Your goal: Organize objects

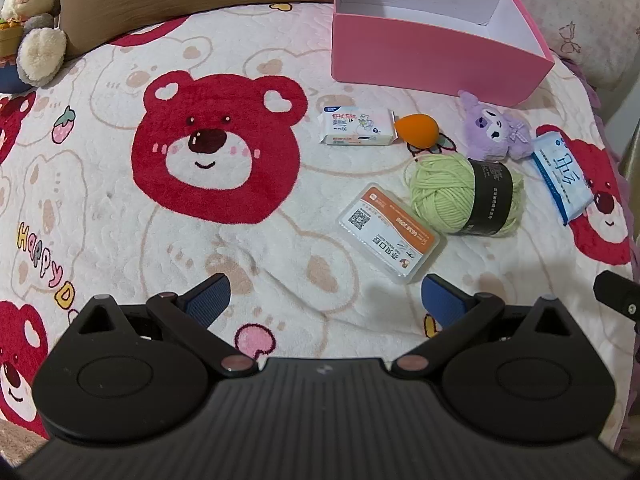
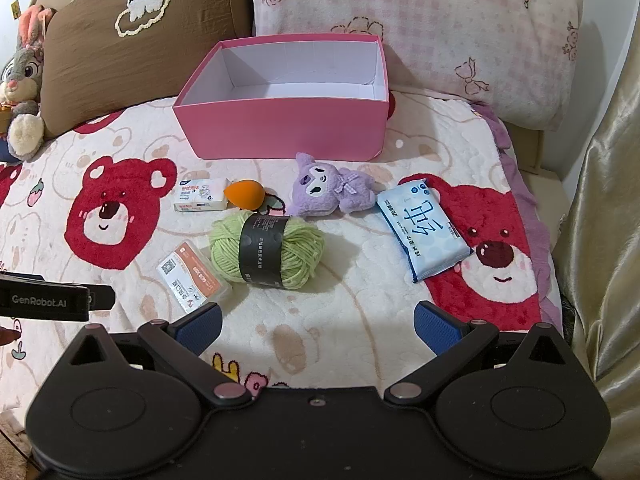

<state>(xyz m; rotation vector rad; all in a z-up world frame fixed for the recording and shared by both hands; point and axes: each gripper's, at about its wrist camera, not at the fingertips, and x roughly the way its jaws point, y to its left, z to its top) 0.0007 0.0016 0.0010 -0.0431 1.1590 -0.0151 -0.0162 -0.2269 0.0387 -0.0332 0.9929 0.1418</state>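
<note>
An open pink box (image 1: 432,60) (image 2: 280,128) stands empty at the back of the bed. In front of it lie a small white tissue pack (image 1: 357,126) (image 2: 201,195), an orange makeup sponge (image 1: 416,127) (image 2: 244,195), a purple plush toy (image 1: 494,132) (image 2: 328,192), a green yarn ball (image 1: 464,196) (image 2: 268,254), a clear case with an orange label (image 1: 388,232) (image 2: 192,278) and a blue wipes pack (image 1: 562,176) (image 2: 422,228). My left gripper (image 1: 326,300) is open and empty, just short of the case. My right gripper (image 2: 318,326) is open and empty, short of the yarn.
The bed is covered by a red-bear blanket (image 1: 216,148) (image 2: 108,216). A grey bunny plush (image 1: 34,20) (image 2: 22,80) and a brown pillow (image 2: 132,40) sit at the back left. A pink pillow (image 2: 440,32) is behind the box. The left gripper's body (image 2: 52,298) shows at the right view's left edge.
</note>
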